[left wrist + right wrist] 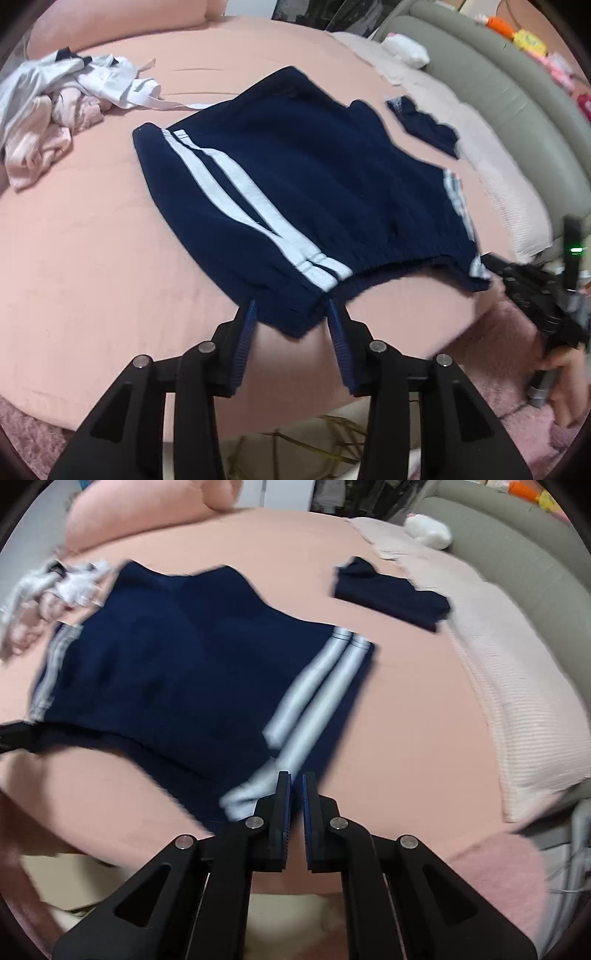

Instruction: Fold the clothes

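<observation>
Item: navy shorts, flat on bed | left gripper released, astride waistband corner | right gripper clenched, whether on the hem I cannot tell | Risk: one-sided lift skews fold.

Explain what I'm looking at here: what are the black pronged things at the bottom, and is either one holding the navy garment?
Those are hand-held tongs, one in each of a person's hands, each carrying a camera that looks along its fingers. The left tongs stand open, with a corner of the navy striped shorts' waistband lying between the fingers, unpinched. The right tongs look shut, just at the shorts' near edge by the white stripes; whether cloth is pinched is unclear. The shorts lie spread on a pink bed. Beyond them sit a small folded navy piece and a rumpled pile of white and pink clothes.
</observation>
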A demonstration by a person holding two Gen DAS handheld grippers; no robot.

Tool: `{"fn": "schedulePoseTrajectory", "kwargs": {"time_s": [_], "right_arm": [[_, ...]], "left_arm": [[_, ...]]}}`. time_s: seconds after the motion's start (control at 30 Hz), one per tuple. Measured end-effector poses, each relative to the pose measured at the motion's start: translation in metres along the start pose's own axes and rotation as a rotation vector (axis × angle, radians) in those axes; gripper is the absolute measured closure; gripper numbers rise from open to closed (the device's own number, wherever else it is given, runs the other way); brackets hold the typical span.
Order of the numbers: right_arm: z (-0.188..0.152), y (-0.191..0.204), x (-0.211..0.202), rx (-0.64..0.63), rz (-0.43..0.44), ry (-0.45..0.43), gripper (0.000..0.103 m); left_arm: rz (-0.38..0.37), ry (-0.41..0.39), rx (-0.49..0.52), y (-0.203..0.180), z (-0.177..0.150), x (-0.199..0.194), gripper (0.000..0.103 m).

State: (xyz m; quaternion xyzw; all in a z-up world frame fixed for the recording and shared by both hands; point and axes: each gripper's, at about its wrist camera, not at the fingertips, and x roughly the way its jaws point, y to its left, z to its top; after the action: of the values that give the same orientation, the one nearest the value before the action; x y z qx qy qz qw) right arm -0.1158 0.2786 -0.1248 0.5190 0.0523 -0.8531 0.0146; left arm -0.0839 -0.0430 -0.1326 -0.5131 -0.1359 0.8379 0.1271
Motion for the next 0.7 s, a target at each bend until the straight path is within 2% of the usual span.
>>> {"fn": "schedulePoseTrajectory", "kwargs": {"time_s": [0.07, 0.13, 0.2, 0.23, 0.3, 0.37, 0.47, 0.57, 0.7], "right_arm": [[0.0, -0.015, 0.001, 0.083, 0.095, 0.024, 0.099], [0.002, -0.021, -0.007, 0.13, 0.163, -0.012, 0.098], [0.011, -0.015, -0.011, 0.109, 0.183, -0.045, 0.098], [0.016, -0.009, -0.009, 0.091, 0.199, -0.052, 0.098], [0.026, 0.001, -0.004, 0.068, 0.237, -0.057, 0.098], [0.033, 0.009, 0.009, 0.067, 0.267, -0.021, 0.098], [0.028, 0.017, 0.02, 0.028, 0.228, 0.026, 0.098], [0.016, 0.013, 0.03, 0.004, 0.193, 0.062, 0.102], [0.003, 0.009, 0.02, -0.03, 0.129, 0.058, 0.103]], "left_arm": [[-0.041, -0.038, -0.022, 0.005, 0.0, -0.009, 0.061], [-0.028, -0.083, -0.034, 0.004, 0.007, -0.012, 0.061], [0.013, -0.069, -0.018, 0.001, 0.013, -0.003, 0.068], [0.029, -0.055, -0.007, -0.001, 0.015, 0.002, 0.075], [0.057, -0.025, 0.005, -0.004, 0.018, 0.014, 0.077], [0.063, 0.001, -0.001, -0.006, 0.019, 0.023, 0.077], [0.064, 0.006, 0.011, -0.008, 0.016, 0.027, 0.077], [0.043, 0.005, -0.016, -0.002, 0.015, 0.026, 0.076], [0.005, -0.003, -0.075, 0.014, 0.01, 0.021, 0.074]]}}
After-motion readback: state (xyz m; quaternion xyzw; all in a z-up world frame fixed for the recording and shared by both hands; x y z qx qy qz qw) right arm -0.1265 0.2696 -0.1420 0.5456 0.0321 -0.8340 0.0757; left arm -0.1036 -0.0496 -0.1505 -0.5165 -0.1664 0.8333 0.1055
